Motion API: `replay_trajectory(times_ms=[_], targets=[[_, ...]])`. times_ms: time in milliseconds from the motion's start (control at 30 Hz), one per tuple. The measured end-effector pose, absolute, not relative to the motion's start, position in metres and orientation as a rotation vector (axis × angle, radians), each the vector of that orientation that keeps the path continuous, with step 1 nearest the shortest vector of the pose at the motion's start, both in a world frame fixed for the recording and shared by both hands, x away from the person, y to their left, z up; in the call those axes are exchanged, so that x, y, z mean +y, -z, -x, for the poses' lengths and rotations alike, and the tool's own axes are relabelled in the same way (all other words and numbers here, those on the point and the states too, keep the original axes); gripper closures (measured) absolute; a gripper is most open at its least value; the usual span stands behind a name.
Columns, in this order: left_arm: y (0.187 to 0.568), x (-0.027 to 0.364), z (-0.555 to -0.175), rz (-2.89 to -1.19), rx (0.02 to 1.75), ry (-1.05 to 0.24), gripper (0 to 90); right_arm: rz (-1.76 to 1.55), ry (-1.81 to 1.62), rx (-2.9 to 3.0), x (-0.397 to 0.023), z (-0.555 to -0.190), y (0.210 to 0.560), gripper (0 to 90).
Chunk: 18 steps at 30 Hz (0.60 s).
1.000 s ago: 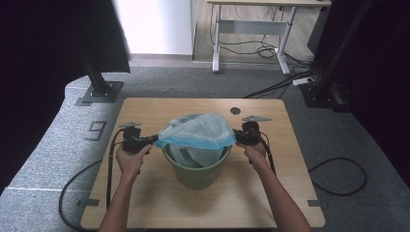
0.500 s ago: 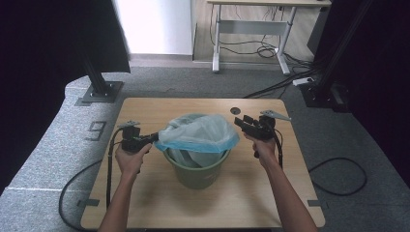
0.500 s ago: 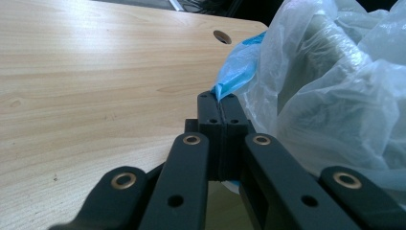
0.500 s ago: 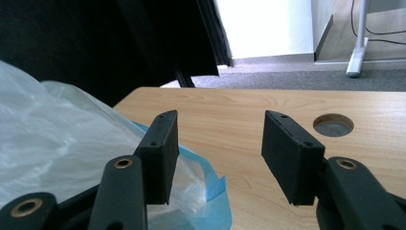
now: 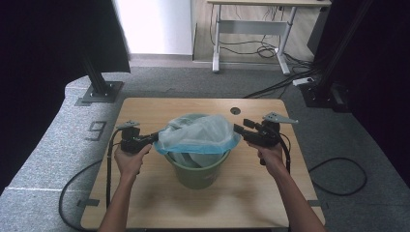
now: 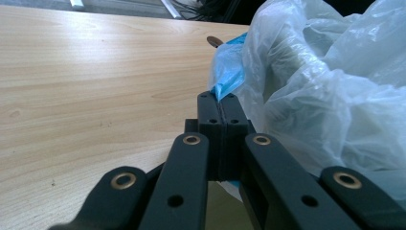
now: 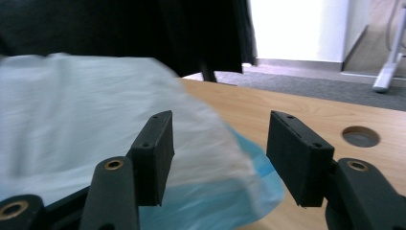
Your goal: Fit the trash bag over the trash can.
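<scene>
We work at a wooden bench [image 5: 145, 111] with a green bin [image 5: 196, 171] standing near its middle, and a pale plastic bag [image 5: 198, 133] with a blue hem sits in the bin's mouth, puffed up above the rim and draped over it on both sides. Our left tool [image 5: 153, 137] lies level at the bag's left edge, and in the left gripper view its jaws are pressed together on a fold of the blue hem [image 6: 229, 79], so the left tool [image 6: 219, 103] is pinching the bag there, with the crinkled clear film bulging just to the right of it. Our right tool [image 5: 240, 129] is at the bag's right edge, held a little above the bench, pointing toward the bag. Its jaws have just been opening, and in the right gripper view they stand spread apart with nothing pressed between them: the right tool [image 7: 218, 143] frames the bag's blurred pale film and blue hem [image 7: 210, 201], which lie below and beyond the jaws, and neither pad squeezes the plastic. A round hole [image 5: 235, 110] in the bench top shows behind the bag, near the right tool, and the hole [image 7: 360, 136] shows again past the right jaw.
</scene>
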<state>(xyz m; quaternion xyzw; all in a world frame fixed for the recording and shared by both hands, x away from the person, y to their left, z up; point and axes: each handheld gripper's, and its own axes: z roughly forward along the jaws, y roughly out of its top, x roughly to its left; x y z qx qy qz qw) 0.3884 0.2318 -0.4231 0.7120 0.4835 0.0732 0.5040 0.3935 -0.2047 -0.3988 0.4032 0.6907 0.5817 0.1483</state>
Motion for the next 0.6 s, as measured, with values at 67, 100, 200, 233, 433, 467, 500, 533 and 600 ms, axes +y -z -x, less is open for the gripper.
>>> replay_trajectory(times_ms=[67,100,200,233,433,467,500,533,600], targets=[[0.422,0.231,-0.388,-1.719,1.164,-0.177,89.8,-1.132,-1.661,2.028,-0.2,-0.382,0.395,40.3],[0.422,0.231,-0.388,-1.719,1.162,-0.177,89.8,-1.124,-1.652,2.043,-0.199,-0.379,0.394,39.9],[0.421,0.232,-0.387,-1.722,1.159,-0.18,89.8,-1.105,-1.655,2.078,-0.194,-0.368,0.391,38.5],[0.421,0.231,-0.387,-1.724,1.159,-0.183,89.9,-1.103,-1.651,2.09,-0.192,-0.365,0.39,37.7],[0.42,0.232,-0.385,-1.734,1.159,-0.195,89.8,-1.049,-1.601,2.158,-0.18,-0.354,0.389,37.1],[0.42,0.232,-0.385,-1.733,1.159,-0.195,89.8,-1.038,-1.582,2.158,-0.178,-0.353,0.39,39.5],[0.42,0.232,-0.385,-1.734,1.158,-0.197,89.8,-1.033,-1.576,2.164,-0.178,-0.352,0.391,41.7],[0.42,0.233,-0.385,-1.734,1.158,-0.198,89.8,-1.036,-1.571,2.169,-0.177,-0.352,0.392,44.5],[0.42,0.233,-0.385,-1.732,1.159,-0.199,89.8,-1.044,-1.558,2.174,-0.178,-0.352,0.394,51.3]])
